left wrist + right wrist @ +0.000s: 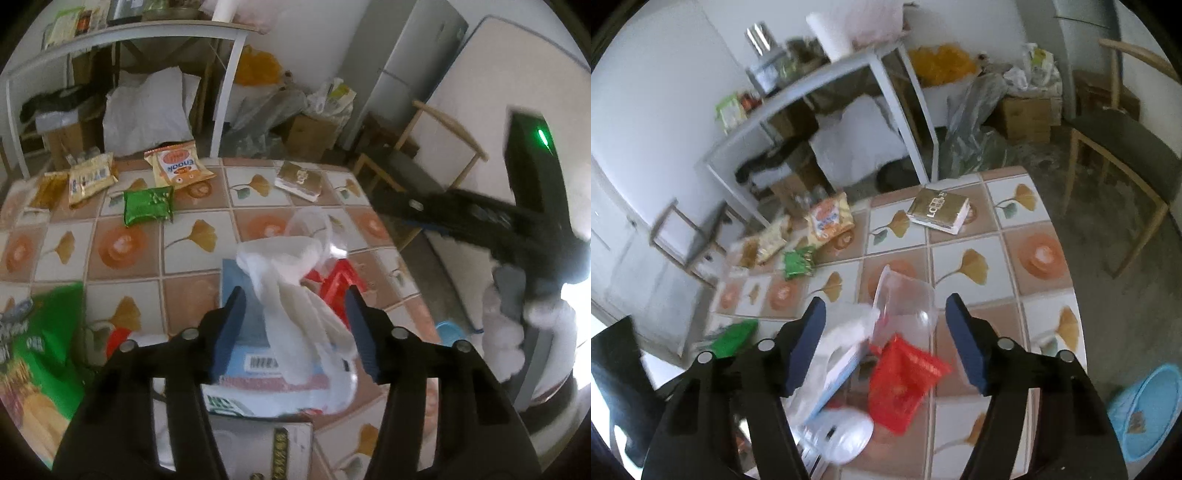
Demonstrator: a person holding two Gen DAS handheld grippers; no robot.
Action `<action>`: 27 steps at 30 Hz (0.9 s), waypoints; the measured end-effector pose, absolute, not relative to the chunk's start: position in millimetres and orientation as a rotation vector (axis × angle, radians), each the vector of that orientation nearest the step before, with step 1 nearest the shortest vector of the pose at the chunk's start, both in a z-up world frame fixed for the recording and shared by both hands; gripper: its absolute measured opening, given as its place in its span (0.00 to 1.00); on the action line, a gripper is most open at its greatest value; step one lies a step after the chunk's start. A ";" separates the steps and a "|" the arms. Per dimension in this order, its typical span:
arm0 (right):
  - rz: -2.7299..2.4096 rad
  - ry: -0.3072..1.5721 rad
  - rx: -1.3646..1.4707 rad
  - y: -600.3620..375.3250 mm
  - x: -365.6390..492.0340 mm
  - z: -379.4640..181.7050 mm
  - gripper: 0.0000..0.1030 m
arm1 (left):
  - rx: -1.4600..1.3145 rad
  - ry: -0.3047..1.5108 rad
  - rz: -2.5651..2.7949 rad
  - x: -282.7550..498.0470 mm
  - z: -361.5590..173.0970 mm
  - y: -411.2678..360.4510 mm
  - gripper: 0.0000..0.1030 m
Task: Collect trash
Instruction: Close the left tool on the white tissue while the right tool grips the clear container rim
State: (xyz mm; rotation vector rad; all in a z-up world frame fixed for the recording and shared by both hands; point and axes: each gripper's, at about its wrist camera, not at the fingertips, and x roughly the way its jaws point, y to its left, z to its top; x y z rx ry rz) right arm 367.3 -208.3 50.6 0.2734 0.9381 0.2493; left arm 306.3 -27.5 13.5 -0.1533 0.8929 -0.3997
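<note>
Tiled tabletop (pixel 960 243) strewn with wrappers, so collecting barely begun by the look of it. Blue bin (pixel 1148 410) on the floor at the near right, almost bare inside, only a small scrap visible. White plastic bag (pixel 295 295) slumped in the near middle over a blue-and-white packet (pixel 255 354). Clear plastic tub (pixel 905 306) tipped on its side, seemingly empty. Red wrapper (pixel 905 384) just beside it, nearer. Gold box (pixel 940 210) far right; orange snack packet (pixel 177 166), green packet (pixel 147 205) and gold packets (pixel 90 181) far left, all left to gather. Left gripper (pixel 295 332) with jaws spread wide around the bag, gripping nothing. Right gripper (pixel 886 347) likewise wide apart, empty, above tub and red wrapper.
</note>
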 end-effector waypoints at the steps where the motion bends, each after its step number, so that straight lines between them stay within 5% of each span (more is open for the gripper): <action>1: 0.249 0.950 0.253 -203.5 374.9 48.5 0.60 | -0.140 0.898 -0.390 308.2 11.5 -28.9 0.43; 12: 0.178 1.094 0.069 -172.8 423.9 9.0 0.38 | -0.150 0.919 -0.376 312.6 1.2 -26.9 0.16; 27: 0.108 1.096 0.138 -203.3 423.6 -1.1 0.09 | -0.251 0.877 -0.421 310.0 2.4 -18.9 0.07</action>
